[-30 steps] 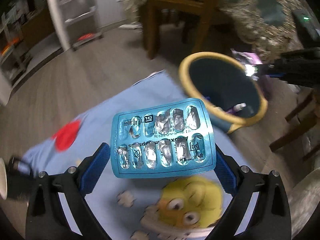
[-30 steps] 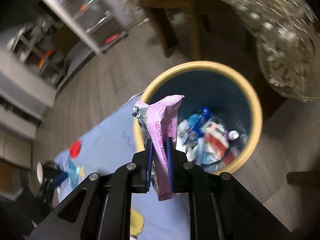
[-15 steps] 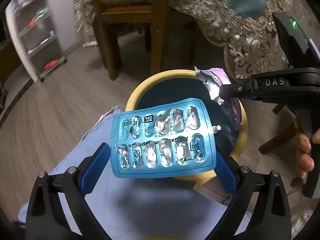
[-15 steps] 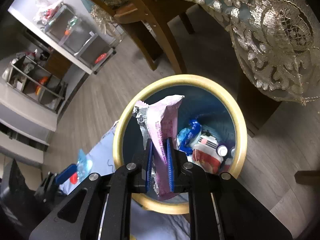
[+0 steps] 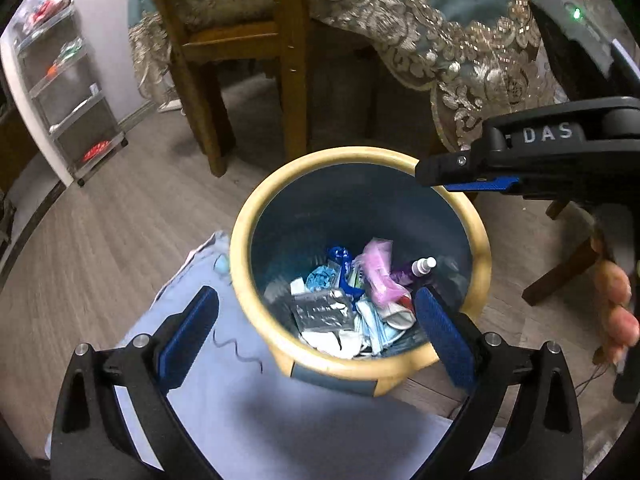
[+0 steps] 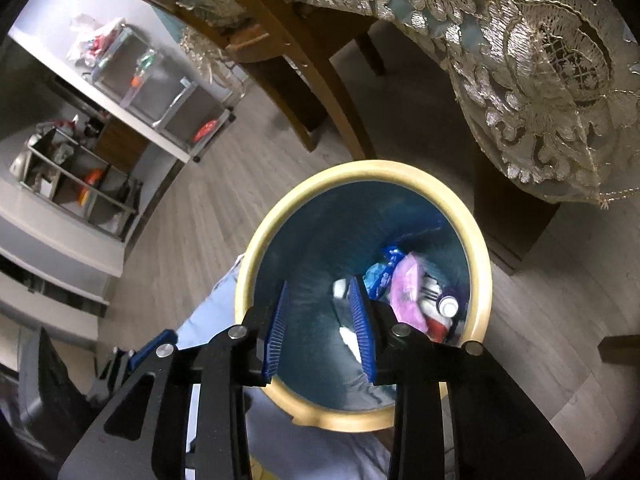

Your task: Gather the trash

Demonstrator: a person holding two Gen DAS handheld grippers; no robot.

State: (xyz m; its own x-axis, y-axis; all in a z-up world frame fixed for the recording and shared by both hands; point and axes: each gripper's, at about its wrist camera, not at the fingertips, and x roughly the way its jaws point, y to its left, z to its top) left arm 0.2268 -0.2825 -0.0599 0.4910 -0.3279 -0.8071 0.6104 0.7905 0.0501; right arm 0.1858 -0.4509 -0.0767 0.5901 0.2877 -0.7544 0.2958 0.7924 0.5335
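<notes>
Hovering over the yellow-rimmed bin [image 5: 256, 216], the left claw [image 5: 316, 320] gapes wide and empty. Its view alone shows a hand [image 5: 614, 308] at far right. The right claw [image 6: 322, 320] is opening, empty; the pink wrapper [image 6: 406, 292] lies among trash in the bin.

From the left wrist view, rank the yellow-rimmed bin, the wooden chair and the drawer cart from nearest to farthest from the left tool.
1. Yellow-rimmed bin: directly ahead of the left tool, which hangs open and empty over its near rim.
2. Wooden chair: behind the bin.
3. Drawer cart: far left, by the wall.
</notes>
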